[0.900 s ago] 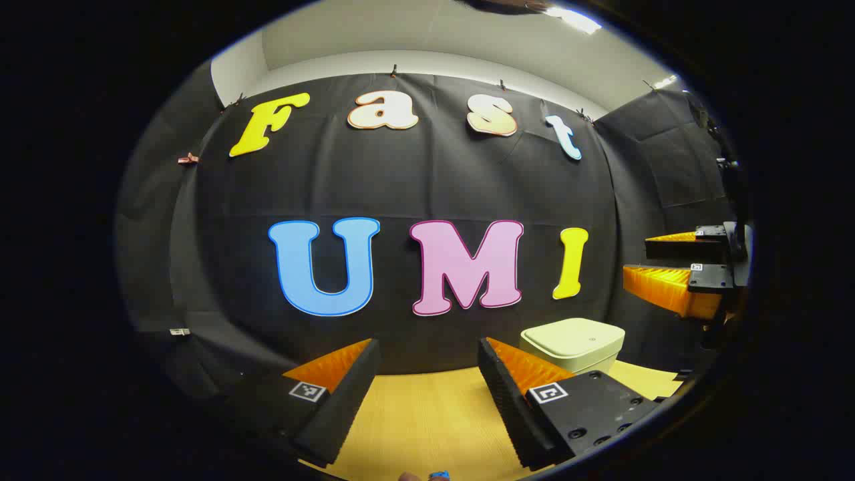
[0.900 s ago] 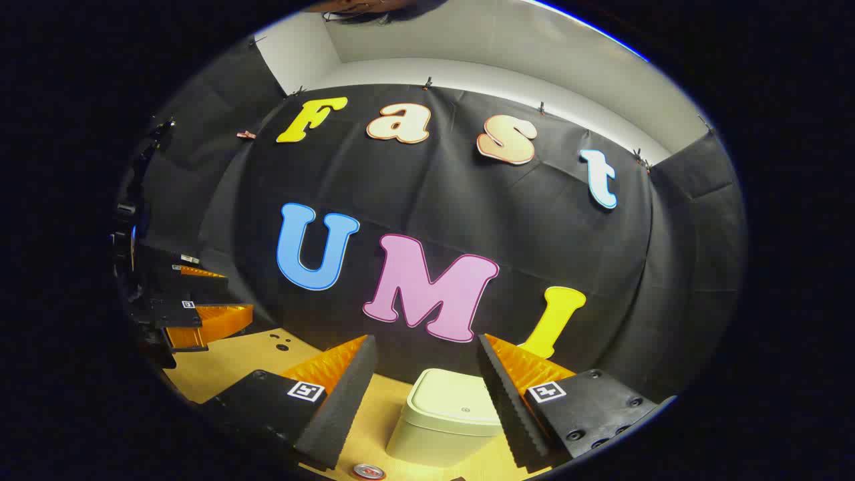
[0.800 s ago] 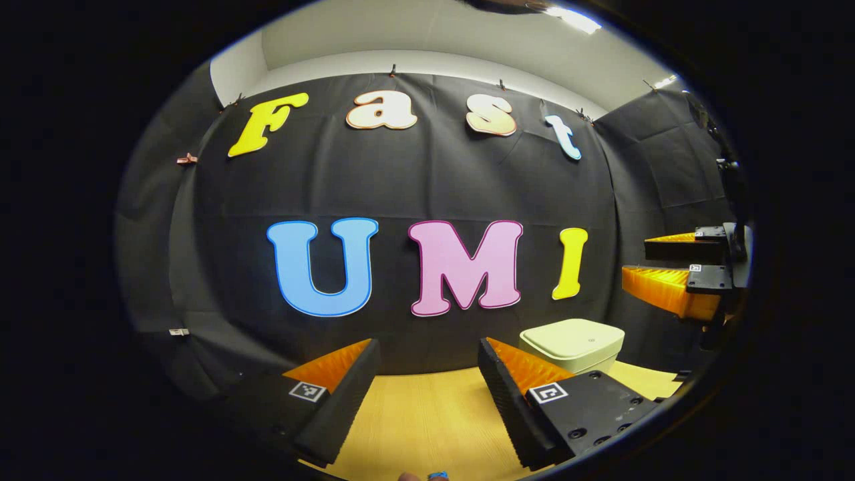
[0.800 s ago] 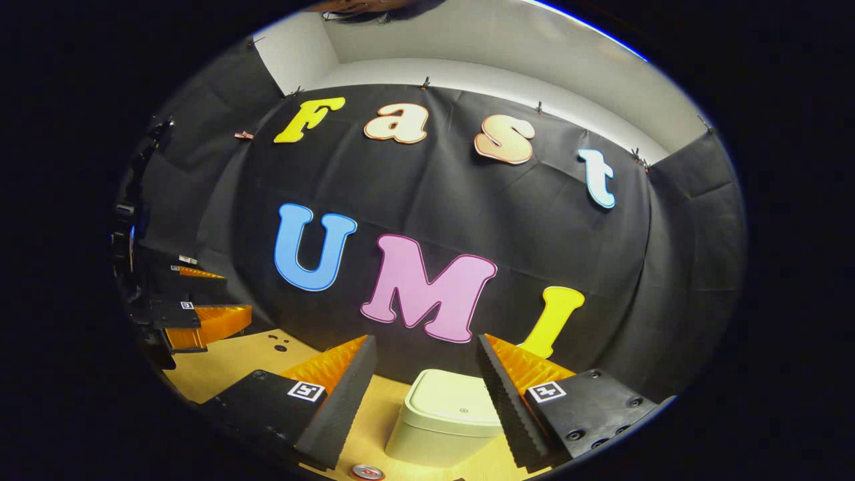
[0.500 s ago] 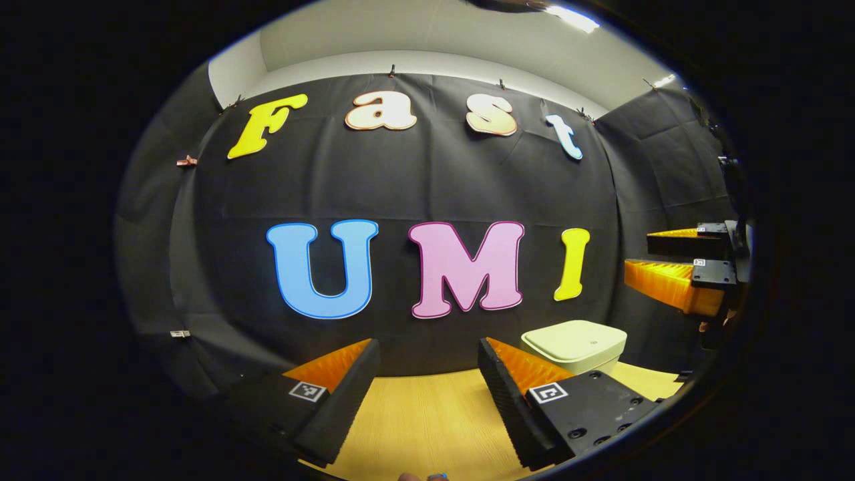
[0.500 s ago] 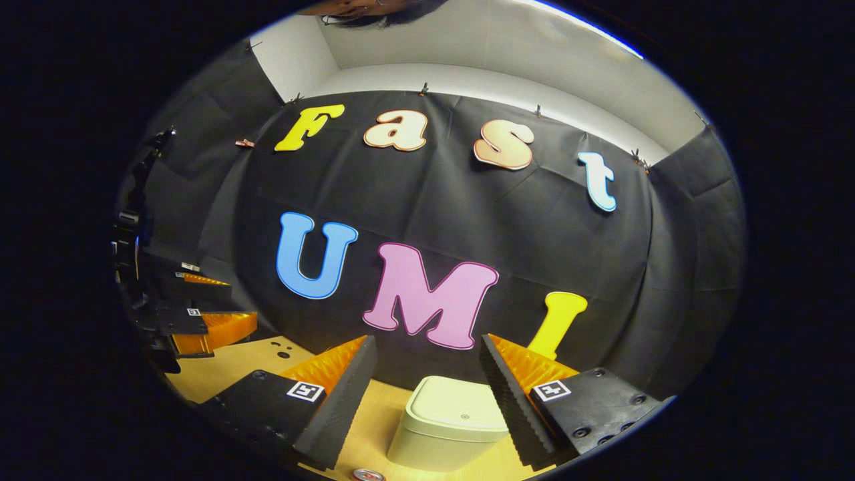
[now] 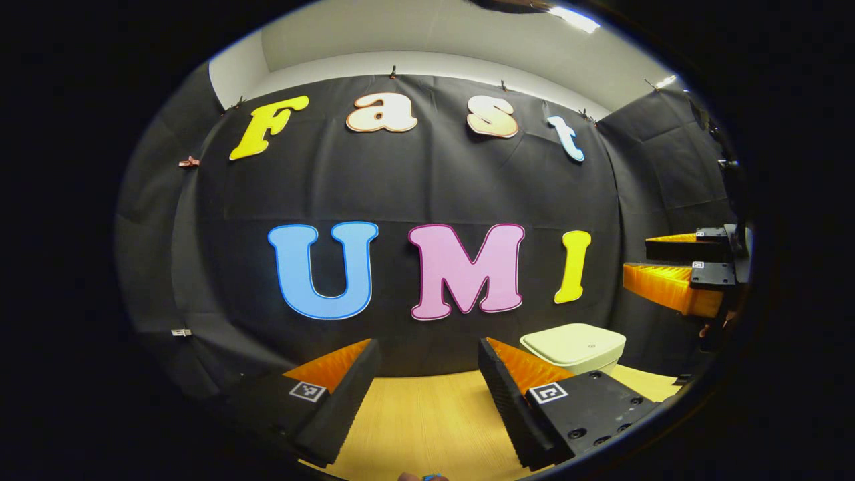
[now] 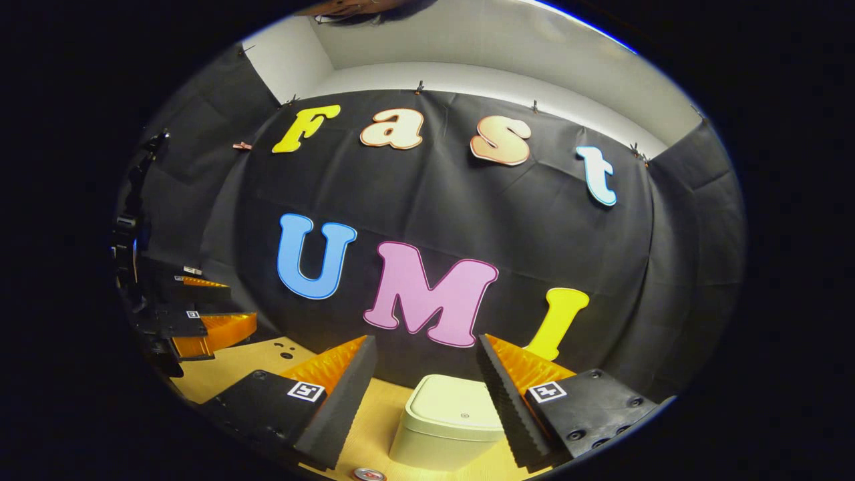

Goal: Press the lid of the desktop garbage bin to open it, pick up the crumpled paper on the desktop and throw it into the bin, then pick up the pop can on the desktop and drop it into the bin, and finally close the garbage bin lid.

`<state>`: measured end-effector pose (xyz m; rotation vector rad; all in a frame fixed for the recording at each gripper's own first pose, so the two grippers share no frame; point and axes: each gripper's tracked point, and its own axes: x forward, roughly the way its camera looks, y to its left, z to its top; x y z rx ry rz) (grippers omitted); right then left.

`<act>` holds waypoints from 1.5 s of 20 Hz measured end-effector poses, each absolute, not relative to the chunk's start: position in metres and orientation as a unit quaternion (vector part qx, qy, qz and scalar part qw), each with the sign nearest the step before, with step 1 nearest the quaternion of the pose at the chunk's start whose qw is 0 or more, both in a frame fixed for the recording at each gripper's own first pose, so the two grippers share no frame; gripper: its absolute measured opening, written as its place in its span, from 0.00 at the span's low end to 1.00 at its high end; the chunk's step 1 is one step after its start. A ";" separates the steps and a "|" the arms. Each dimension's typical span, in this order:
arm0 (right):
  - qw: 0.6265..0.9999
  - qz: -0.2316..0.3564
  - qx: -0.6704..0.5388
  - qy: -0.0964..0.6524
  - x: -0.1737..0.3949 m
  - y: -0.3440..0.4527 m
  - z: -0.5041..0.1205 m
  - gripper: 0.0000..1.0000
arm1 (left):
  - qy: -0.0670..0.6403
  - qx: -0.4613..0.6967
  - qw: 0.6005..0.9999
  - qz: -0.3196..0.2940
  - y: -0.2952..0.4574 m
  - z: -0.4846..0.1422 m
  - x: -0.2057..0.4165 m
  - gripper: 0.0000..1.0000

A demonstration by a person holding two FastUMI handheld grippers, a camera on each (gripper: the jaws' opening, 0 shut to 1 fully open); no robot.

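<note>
In the right gripper view the bin (image 8: 446,424) sits low in the middle on the table (image 8: 227,367), lid (image 8: 457,409) down. The right gripper (image 8: 424,387) is wide open and holds nothing. The top of the can (image 8: 369,474) peeks in at the bottom edge. The left gripper (image 7: 427,384) is wide open too, with nothing in it

both claws — left claw (image 7: 427,374), right claw (image 8: 426,374) — agape, aloft
</note>
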<state>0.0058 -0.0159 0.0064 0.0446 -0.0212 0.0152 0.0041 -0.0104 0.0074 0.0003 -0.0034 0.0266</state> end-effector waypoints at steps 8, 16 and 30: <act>1.000 0.008 0.027 0.008 0.013 -0.025 -0.001 0.17 | 0.005 -0.001 1.000 0.023 -0.012 0.002 0.000 0.94; 0.996 -0.002 0.018 0.084 0.054 -0.065 -0.042 0.05 | 0.008 0.000 1.000 0.028 -0.013 -0.002 0.000 0.94; 0.946 0.002 0.139 0.292 0.114 -0.079 -0.183 0.05 | 0.020 -0.001 0.999 0.038 -0.012 -0.013 -0.005 0.94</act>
